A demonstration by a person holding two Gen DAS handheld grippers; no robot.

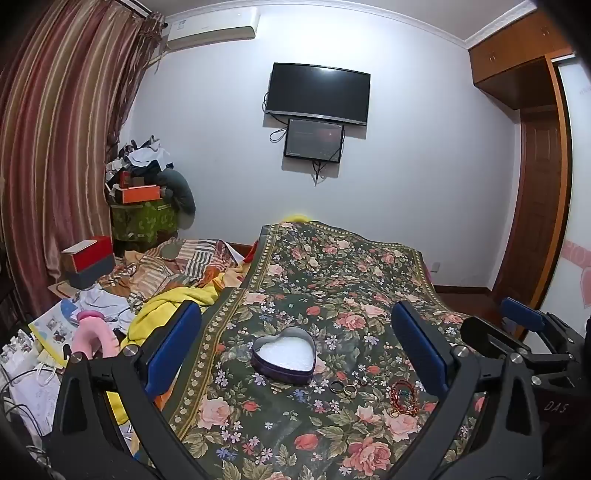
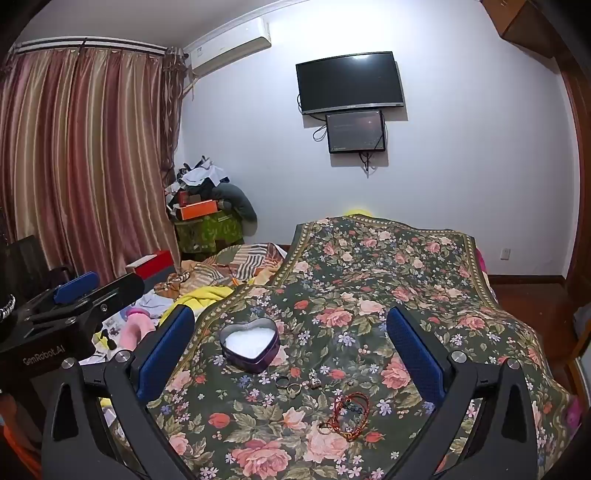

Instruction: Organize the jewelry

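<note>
Left gripper (image 1: 295,347) hovering spread wide, nothing between pads; right gripper (image 2: 291,347) likewise gaping. Rings (image 2: 289,384) and red cord bracelets (image 2: 349,410) lying on floral cloth (image 2: 388,258) beside heart tin (image 2: 250,349). Rings tiny, slippery: pinching rim likely best. Cords limp, light: grabbing bunched middle.

Small jewellery pieces (image 2: 314,380) lying right of the two rings, centre of the right wrist view: too small to identify; possibly earrings or charms. In the left wrist view the red cord bracelets (image 1: 403,397), lower right, run behind the blue finger pad and are partly hidden. The right gripper's body is cut by that frame's right edge. The pile of clothes and boxes (image 1: 142,173), left of centre, is too jumbled to itemise. The wardrobe (image 2: 524,22) is cropped at the upper right.
</note>
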